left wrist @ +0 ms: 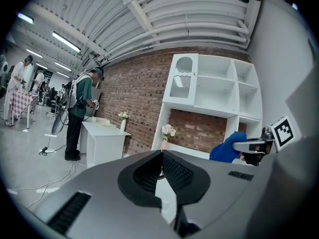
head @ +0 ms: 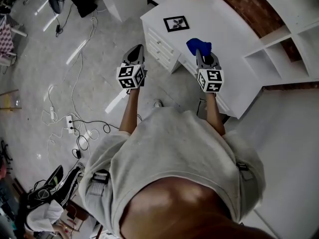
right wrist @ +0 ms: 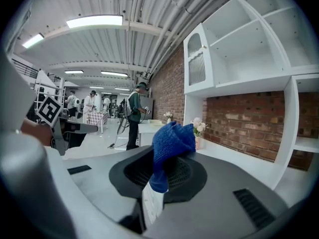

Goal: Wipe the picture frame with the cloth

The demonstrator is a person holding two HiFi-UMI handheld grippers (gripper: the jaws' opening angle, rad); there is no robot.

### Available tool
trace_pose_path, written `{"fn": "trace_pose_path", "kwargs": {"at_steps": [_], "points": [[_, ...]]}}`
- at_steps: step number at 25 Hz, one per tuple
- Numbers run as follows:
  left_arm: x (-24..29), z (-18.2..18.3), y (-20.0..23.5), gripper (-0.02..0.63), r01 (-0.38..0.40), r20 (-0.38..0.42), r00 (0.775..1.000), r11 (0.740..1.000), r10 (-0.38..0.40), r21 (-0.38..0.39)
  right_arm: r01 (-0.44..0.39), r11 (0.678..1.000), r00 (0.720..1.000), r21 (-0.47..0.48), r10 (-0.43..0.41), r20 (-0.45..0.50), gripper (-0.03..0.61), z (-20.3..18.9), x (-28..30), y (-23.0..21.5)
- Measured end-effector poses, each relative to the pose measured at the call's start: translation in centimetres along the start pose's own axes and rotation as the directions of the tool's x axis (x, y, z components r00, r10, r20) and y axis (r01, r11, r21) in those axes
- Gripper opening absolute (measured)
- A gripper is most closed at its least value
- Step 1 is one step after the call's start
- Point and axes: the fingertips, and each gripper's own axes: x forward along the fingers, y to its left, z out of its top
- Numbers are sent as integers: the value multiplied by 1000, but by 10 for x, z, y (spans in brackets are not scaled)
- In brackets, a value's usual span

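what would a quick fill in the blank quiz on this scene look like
1. The right tongs are shut on a cloth whose colour is ___.
2. The left tongs are shut and hold ___.
3. The picture frame lies flat on a table whose colour is ___.

Missing words: blue; nothing; white.

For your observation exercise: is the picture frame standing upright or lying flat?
Lying flat: the picture frame rests face-up on the white desk.
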Motion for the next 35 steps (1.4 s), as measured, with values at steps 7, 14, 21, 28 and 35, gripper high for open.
{"fn": "trace_pose_path", "kwargs": {"at_steps": [7,14,21,28,35], "points": [[22,3,26,17,26,-2,1000,1000,-26,-13,29,1000,1000,-9,-29,-6,55,7,28,4],[29,-3,37,17,45,-18,999,999,-46,-14,58,998,998,-1,-58,-29,55,-2,31,5],[28,-11,42,17,45,-42,998,999,-46,-5,56,998,997,0,-56,-44,55,-7,33,10],[37,-18,45,17,33,-64,997,999,-33,-4,44,999,998,15,-43,-55,55,-15,46,4],[64,-20,54,17,16,-83,996,1000,-15,6,27,999,998,32,-25,-65,55,-22,77,-11]]}}
